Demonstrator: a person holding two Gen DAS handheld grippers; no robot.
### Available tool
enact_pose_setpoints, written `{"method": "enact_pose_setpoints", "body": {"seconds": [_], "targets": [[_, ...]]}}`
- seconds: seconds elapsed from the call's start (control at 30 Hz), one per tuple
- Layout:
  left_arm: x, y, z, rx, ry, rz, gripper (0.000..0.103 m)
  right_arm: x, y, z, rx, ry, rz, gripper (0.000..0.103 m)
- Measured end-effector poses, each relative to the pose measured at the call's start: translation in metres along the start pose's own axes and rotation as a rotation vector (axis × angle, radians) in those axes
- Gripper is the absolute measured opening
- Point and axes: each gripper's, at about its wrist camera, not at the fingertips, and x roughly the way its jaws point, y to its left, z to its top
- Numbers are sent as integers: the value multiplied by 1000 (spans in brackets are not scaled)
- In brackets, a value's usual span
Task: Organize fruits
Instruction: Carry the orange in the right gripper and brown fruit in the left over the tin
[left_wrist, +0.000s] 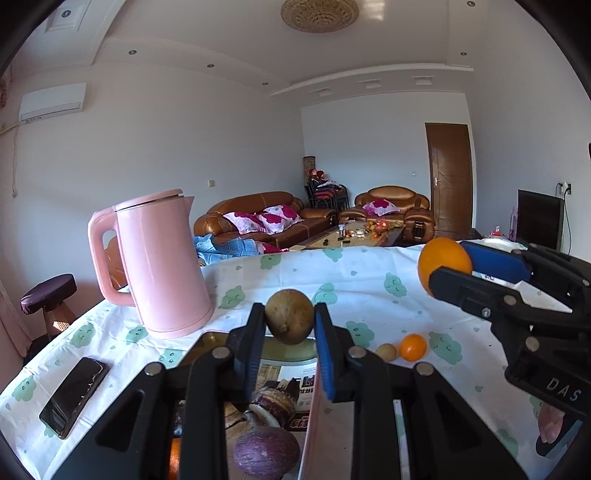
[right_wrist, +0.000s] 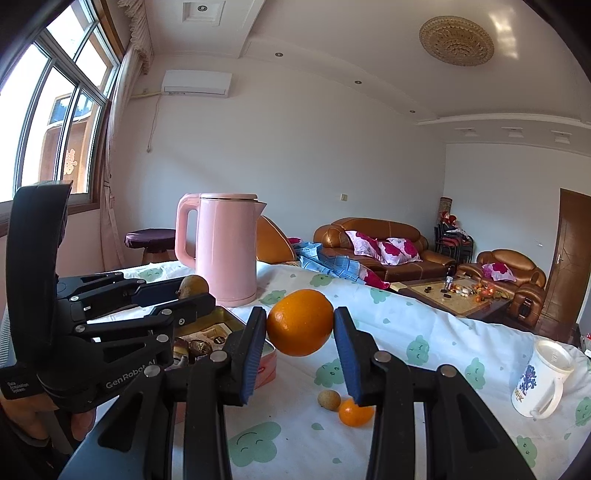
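Note:
My left gripper (left_wrist: 290, 323) is shut on a brown-green round fruit (left_wrist: 289, 316), held above a pink tin box (left_wrist: 314, 424) that holds a purple fruit (left_wrist: 266, 456) and other items. My right gripper (right_wrist: 300, 323) is shut on a large orange (right_wrist: 300, 322), lifted over the tablecloth. In the left wrist view the orange (left_wrist: 443, 264) and right gripper (left_wrist: 452, 267) appear at the right. In the right wrist view the left gripper (right_wrist: 194, 291) hangs over the tin (right_wrist: 267, 360) with the brown fruit (right_wrist: 194, 286). A small orange (right_wrist: 354, 412) and a small brown fruit (right_wrist: 328, 399) lie on the cloth.
A pink kettle (left_wrist: 159, 266) stands at the table's far left behind the tin. A black phone (left_wrist: 74, 395) lies at the left edge. A white mug (right_wrist: 543, 380) stands at the right. The table wears a white cloth with green prints (right_wrist: 424, 347).

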Motion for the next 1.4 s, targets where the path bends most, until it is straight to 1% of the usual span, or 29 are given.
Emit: {"method": "enact_pose_setpoints", "body": {"seconds": [0.33, 0.67, 1.13, 1.4], "targets": [[0, 17, -2, -20, 13, 28, 28, 11, 12, 6, -11, 9, 25, 39], [2, 44, -7, -49, 26, 63, 28, 24, 28, 13, -33, 15, 55, 39], [5, 71, -17, -70, 62, 106, 28, 39, 47, 19, -61, 31, 88, 39], [7, 96, -21, -98, 81, 139, 28, 52, 62, 21, -77, 48, 111, 39]]}}
